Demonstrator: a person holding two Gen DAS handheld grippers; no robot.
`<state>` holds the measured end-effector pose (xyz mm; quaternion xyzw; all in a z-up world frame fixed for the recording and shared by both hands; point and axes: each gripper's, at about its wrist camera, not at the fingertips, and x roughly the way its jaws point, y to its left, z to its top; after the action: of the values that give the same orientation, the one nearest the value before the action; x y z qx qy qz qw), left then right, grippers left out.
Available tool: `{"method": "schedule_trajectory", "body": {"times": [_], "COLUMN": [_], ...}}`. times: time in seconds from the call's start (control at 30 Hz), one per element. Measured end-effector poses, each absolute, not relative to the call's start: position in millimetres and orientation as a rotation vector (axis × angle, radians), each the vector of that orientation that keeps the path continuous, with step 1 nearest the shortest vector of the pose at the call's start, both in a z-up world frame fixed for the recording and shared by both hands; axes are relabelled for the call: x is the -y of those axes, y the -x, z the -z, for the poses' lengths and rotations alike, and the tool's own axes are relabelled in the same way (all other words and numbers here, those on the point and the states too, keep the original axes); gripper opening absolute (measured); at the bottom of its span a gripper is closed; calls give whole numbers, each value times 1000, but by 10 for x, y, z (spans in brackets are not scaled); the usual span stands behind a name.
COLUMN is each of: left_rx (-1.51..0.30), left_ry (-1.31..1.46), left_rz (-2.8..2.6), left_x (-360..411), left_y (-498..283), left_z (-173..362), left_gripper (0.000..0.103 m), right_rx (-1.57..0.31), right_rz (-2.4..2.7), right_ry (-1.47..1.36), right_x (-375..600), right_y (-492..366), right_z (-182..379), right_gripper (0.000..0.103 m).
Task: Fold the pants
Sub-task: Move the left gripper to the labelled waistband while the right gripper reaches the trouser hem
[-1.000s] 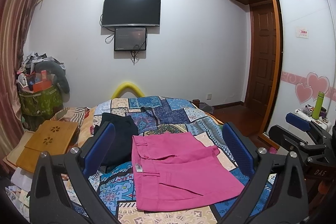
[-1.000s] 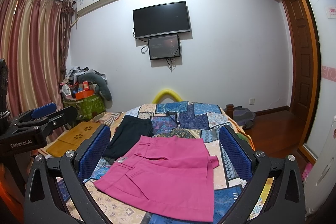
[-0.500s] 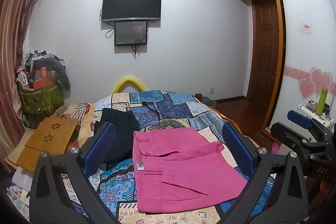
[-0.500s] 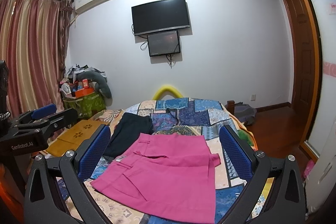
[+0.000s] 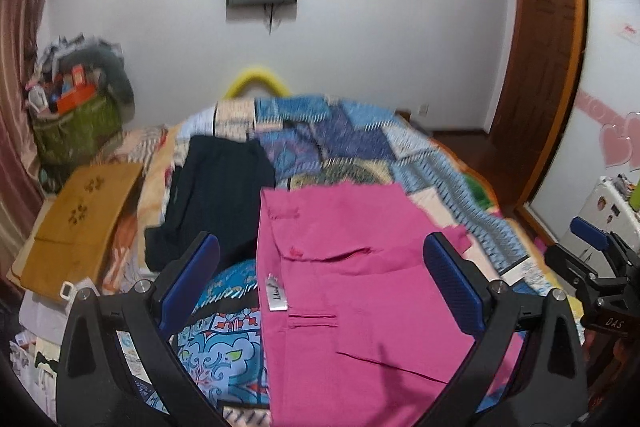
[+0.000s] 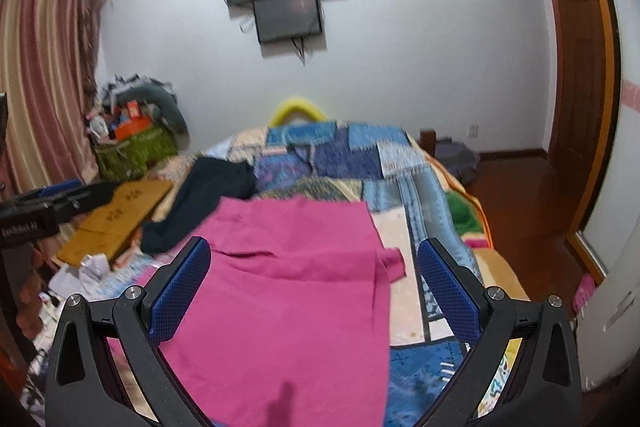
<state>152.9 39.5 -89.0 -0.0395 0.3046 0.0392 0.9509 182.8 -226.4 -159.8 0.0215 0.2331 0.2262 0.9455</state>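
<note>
From the left wrist view, the left gripper [image 5: 322, 281] hangs over the bed with its blue-padded jaws wide apart and nothing between them, above the bright pink cotton pants [image 5: 352, 287] that lie already partly folded on the blue patchwork quilt [image 5: 360, 143]; the risk I see here is a pinch that takes only the top layer near the white waistband label [image 5: 276, 293], which would peel the fold open, or one that bites into the quilt beneath and drags it along. A dark navy garment [image 5: 212, 187] lies just beside the pants' left edge and could be caught by the left finger, while a tan wooden folding tray [image 5: 80, 219] sits further left, clear of the work. From the right wrist view, the right gripper [image 6: 314, 289] also hovers with jaws spread and empty over the pink pants [image 6: 288, 299], whose loose flap [image 6: 394, 261] pokes out at the right edge; a careless sweep could flip it and spoil the stack. The frames are blurred, so fine creases are hard to judge
</note>
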Motion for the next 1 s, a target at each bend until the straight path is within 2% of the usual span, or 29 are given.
{"method": "schedule_trajectory", "body": {"times": [0.1,0.23,0.37,0.47,0.53,0.63,0.77,0.97,1.0], "left_rx": [-719,-849,-943,-1010,-1049,-1095,-1159,-1261,-1275], "left_ry": [94,84,80,80,81,90,122,202,212], "left_rz": [-86,-113,-115,-103,-91,-70,-23,43,50], "left_x": [-547,-702,-829,-906,-938,-972,-985,-961,-953], "left_y": [-1848,-2209,-2467,-2603,-2677,-2787,-2927,-3040,-3049], "left_z": [1117,1451,1720,1867,1931,1999,2093,2325,2373], "left_gripper": [102,96,85,68,53,38,37,37,38], "right_rx": [-537,-630,-715,-781,-808,-852,-912,-979,-989], "right_rz": [-456,-452,-472,-496,-515,-544,-578,-608,-612], "right_ry": [-16,14,11,-21,-20,-26,-25,11,12], "right_x": [2296,2350,2371,2407,2402,2403,2380,2271,2257], "right_y": [-2030,-2302,-2587,-2805,-2933,-3090,-3260,-3395,-3428], "right_z": [1755,1970,2123,2249,2318,2394,2488,2633,2655], "right_gripper": [103,102,91,82,73,64,57,55,52]}}
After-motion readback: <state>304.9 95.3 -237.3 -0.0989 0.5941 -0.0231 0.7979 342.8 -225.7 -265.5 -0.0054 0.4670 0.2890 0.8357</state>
